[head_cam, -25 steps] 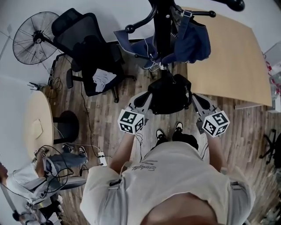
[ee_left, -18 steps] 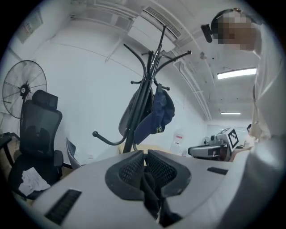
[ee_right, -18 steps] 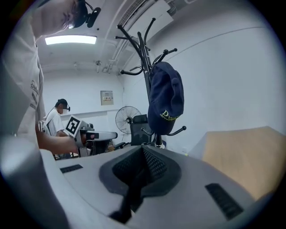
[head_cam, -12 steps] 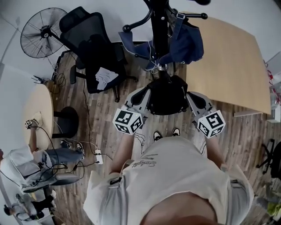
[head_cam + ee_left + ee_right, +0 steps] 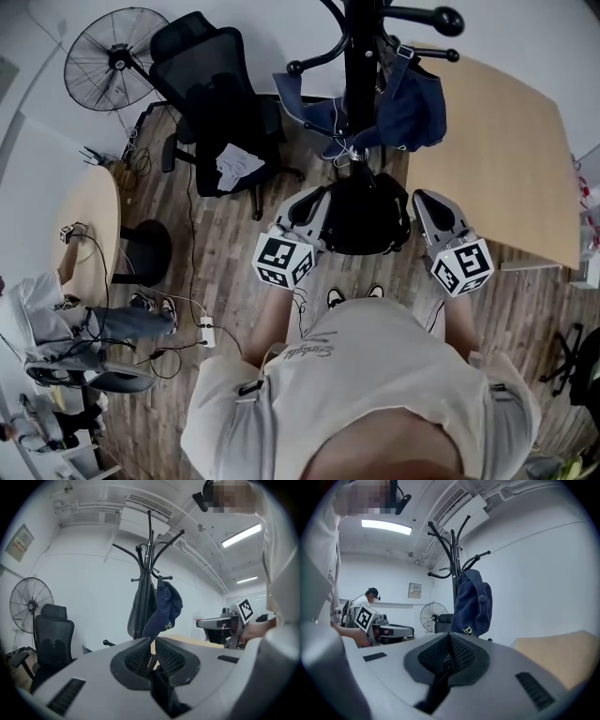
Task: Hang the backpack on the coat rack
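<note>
In the head view a black backpack (image 5: pixel 364 217) hangs between my two grippers, just in front of the black coat rack (image 5: pixel 364 56). My left gripper (image 5: pixel 317 201) holds its left side and my right gripper (image 5: pixel 421 200) its right side. The left gripper view shows the left gripper (image 5: pixel 152 656) shut on a black strap (image 5: pixel 163 696). My right gripper (image 5: pixel 449 656) is likewise shut on a black strap (image 5: pixel 435 692). The coat rack (image 5: pixel 149 573) (image 5: pixel 453 564) stands ahead in both gripper views, its upper hooks bare. A navy bag (image 5: pixel 412 94) (image 5: pixel 164 609) (image 5: pixel 472 604) hangs on a lower peg.
A black office chair (image 5: pixel 220 112) and a standing fan (image 5: pixel 112 61) are left of the rack. A wooden table (image 5: pixel 492 150) lies to its right. At the left are a round table (image 5: pixel 89 234), a seated person (image 5: pixel 75 328) and floor cables (image 5: pixel 206 333).
Both grippers have risen with the backpack, which now sits a little higher and closer under the rack's pole. The grip on the straps is unchanged.
</note>
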Action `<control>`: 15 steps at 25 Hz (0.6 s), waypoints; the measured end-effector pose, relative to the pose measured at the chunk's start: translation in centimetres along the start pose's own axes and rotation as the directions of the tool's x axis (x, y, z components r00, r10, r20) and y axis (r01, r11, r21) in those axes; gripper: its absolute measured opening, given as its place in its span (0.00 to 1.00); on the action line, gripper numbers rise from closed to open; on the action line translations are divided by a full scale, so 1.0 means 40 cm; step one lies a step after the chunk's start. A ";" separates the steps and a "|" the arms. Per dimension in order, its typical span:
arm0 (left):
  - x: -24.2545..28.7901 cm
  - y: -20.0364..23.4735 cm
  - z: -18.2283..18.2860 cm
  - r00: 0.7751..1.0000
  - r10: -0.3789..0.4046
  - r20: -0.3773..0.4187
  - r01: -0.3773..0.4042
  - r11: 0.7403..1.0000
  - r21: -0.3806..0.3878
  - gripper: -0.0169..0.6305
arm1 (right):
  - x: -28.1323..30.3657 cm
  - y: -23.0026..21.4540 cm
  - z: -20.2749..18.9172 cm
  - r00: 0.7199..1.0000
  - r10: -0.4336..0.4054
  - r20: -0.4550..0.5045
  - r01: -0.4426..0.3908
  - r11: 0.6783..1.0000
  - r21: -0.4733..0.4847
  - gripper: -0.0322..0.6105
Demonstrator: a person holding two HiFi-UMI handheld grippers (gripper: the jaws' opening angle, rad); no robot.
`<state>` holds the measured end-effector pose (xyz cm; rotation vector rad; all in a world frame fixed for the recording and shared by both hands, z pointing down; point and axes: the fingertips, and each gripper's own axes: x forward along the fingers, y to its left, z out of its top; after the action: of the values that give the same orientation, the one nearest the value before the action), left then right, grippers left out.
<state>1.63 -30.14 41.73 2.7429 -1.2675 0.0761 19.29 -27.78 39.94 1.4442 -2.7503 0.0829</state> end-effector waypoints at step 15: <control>-0.007 -0.012 -0.059 1.000 0.011 -0.023 -0.012 0.999 -0.031 0.09 | -0.011 0.048 -0.041 0.998 0.034 -0.055 -0.035 0.999 -0.016 0.04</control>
<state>1.83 -29.32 43.99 2.7011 -1.2674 0.0872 17.95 -26.23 41.47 1.3694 -2.7262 0.0974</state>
